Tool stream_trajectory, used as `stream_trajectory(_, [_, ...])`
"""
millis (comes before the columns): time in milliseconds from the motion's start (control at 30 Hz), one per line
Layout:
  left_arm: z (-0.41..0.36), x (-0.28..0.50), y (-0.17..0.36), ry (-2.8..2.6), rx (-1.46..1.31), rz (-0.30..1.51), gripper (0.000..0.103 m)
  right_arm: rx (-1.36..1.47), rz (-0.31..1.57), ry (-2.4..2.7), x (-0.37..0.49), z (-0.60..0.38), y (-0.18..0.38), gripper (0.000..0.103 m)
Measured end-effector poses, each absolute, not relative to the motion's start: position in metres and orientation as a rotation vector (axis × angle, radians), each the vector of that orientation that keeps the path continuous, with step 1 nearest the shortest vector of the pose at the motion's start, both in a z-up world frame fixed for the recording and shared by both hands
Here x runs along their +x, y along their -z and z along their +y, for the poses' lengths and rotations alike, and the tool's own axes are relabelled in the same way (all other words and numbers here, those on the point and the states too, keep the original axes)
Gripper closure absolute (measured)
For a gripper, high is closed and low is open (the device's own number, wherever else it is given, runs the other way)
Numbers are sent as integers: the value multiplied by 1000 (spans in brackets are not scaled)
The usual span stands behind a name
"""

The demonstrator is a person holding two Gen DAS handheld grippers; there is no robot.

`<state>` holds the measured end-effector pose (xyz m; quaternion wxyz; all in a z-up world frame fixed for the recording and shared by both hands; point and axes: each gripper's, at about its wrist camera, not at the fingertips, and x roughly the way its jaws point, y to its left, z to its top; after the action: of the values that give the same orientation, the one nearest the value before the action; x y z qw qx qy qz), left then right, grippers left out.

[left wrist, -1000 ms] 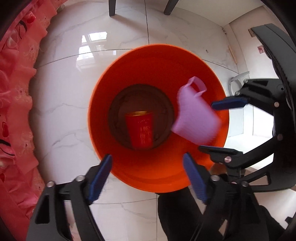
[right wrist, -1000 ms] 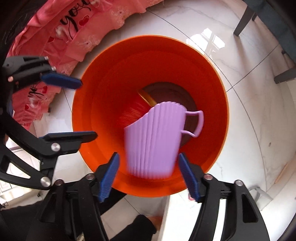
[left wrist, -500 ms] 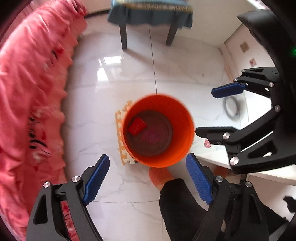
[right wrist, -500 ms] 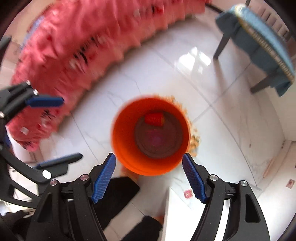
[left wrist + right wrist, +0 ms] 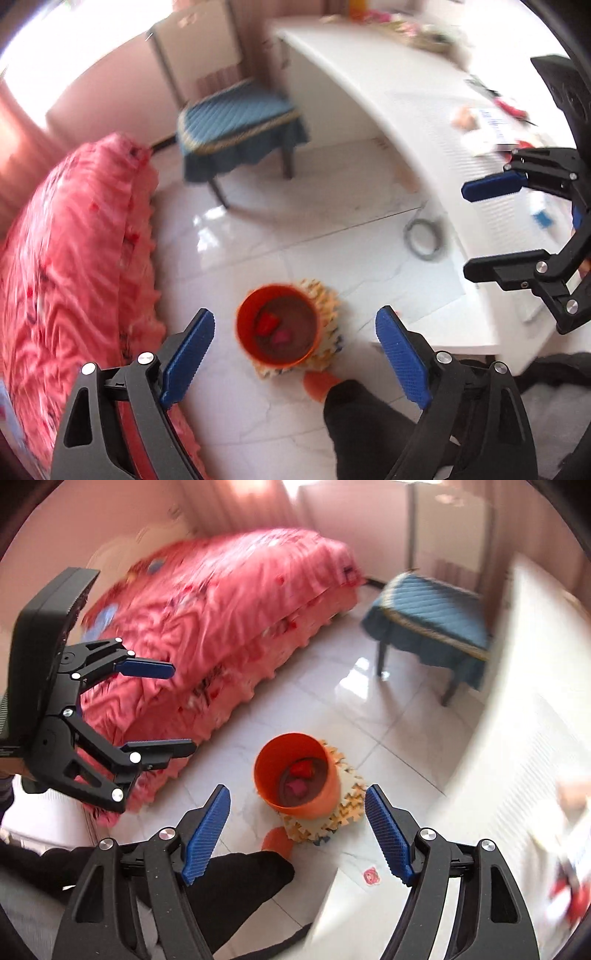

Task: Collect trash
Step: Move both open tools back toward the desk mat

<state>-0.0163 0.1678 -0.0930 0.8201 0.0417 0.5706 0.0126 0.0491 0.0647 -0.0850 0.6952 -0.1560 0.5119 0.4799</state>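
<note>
My left gripper [image 5: 295, 350] hangs with its blue pads spread wide and nothing between them, and my right gripper [image 5: 297, 834] is just as wide and just as bare. Below them my dark trouser leg [image 5: 365, 421] reaches toward the floor, ending in an orange slipper [image 5: 319, 380]. Just past the foot, the orange bin [image 5: 295, 779] stands upright on a jagged-edged foam mat [image 5: 340, 816] on the white tiled floor [image 5: 258, 236]. At its brown bottom lie a red can [image 5: 266, 322] and a small pinkish piece [image 5: 282, 336], too blurred for me to name. To one side runs the bed in its pink cover [image 5: 229, 616]; to the other the white desk [image 5: 417, 110], with blurred clutter on top. Farthest off stands a chair with a blue cushion [image 5: 236, 114].
</note>
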Motion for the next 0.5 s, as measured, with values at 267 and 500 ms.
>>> stream_trajectory(267, [71, -9, 76, 181, 242, 1155, 15, -279, 1082, -905, 39, -78, 49, 28])
stream_trajectory(500, [5, 12, 80, 349, 343, 1136, 15, -230, 1100, -743, 44, -172, 64, 28])
